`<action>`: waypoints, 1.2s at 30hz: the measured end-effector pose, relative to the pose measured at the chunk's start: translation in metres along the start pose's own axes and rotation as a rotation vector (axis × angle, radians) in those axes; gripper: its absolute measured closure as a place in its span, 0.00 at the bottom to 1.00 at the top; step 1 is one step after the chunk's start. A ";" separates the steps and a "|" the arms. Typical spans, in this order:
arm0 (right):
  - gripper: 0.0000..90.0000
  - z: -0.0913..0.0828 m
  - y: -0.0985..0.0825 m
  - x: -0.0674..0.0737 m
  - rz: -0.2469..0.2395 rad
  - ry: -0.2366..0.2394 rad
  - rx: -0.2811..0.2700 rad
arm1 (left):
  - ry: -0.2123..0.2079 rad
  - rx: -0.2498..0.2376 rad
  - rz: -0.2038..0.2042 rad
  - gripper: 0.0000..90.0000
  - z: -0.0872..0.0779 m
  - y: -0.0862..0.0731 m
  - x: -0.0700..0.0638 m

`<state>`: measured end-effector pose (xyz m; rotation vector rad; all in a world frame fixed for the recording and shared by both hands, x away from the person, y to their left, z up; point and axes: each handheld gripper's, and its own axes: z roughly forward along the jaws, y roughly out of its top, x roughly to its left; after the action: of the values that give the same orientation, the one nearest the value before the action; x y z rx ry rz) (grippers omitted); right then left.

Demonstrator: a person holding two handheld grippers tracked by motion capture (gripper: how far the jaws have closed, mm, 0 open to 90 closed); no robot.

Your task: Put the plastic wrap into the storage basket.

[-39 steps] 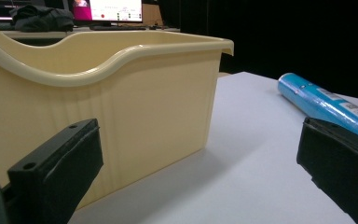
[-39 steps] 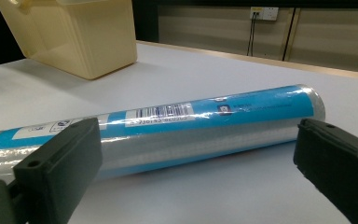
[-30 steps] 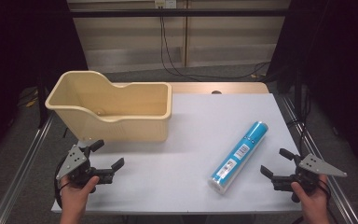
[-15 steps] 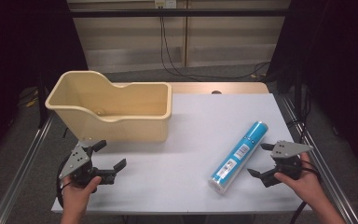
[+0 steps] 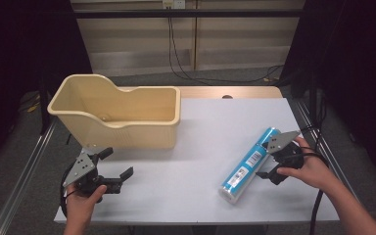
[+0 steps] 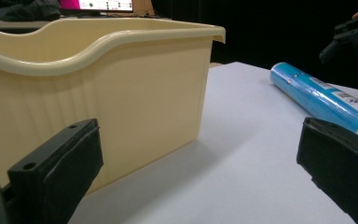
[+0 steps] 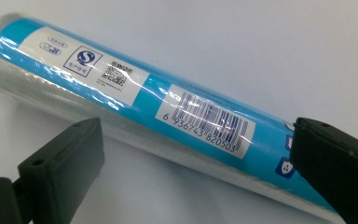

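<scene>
The blue roll (image 5: 250, 166) lies flat near the worktop's (image 5: 196, 147) right edge, long axis running from near edge toward the far right corner. The right gripper (image 5: 269, 164), jaws wide and just closing slightly, hovers beside it, nothing clamped.

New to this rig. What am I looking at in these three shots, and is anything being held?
There is no robot arm here: a person stands at a white table and holds a hand-operated two-jaw gripper in each hand.

The high view comes from a fixed camera above the person's side, looking forward and down. The left gripper sits near the front left, the right gripper beside the roll. The other two pictures come from cameras riding on each gripper, looking out between its two black jaws.

On the table lie a beige plastic bin and a blue plastic-wrapped roll lying on its side.

Nothing is held. The left gripper is open and idle, facing the bin. The right gripper's jaws stand wide, have just been closing a little, and point at the roll without pressing on it.
</scene>
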<state>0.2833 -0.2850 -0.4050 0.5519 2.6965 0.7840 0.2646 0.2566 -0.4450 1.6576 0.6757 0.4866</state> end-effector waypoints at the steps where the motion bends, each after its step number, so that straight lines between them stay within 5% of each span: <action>1: 0.03 0.002 0.002 -0.001 -0.016 0.017 0.011 | 0.000 0.000 -0.003 0.00 0.000 0.000 0.000; 16: 0.00 0.041 0.023 -0.008 -0.170 0.172 0.161 | -0.009 0.022 -0.002 0.00 0.002 -0.003 0.001; 23: 0.00 0.048 0.024 -0.017 -0.173 0.232 0.114 | -0.012 0.024 0.000 0.00 0.003 -0.003 0.000; 36: 0.00 0.050 0.026 -0.018 -0.222 0.285 0.148 | 0.000 0.018 -0.002 0.00 0.002 -0.003 0.001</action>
<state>0.3249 -0.2500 -0.4285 0.1744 3.0267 0.6488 0.2661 0.2557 -0.4484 1.6736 0.6837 0.4807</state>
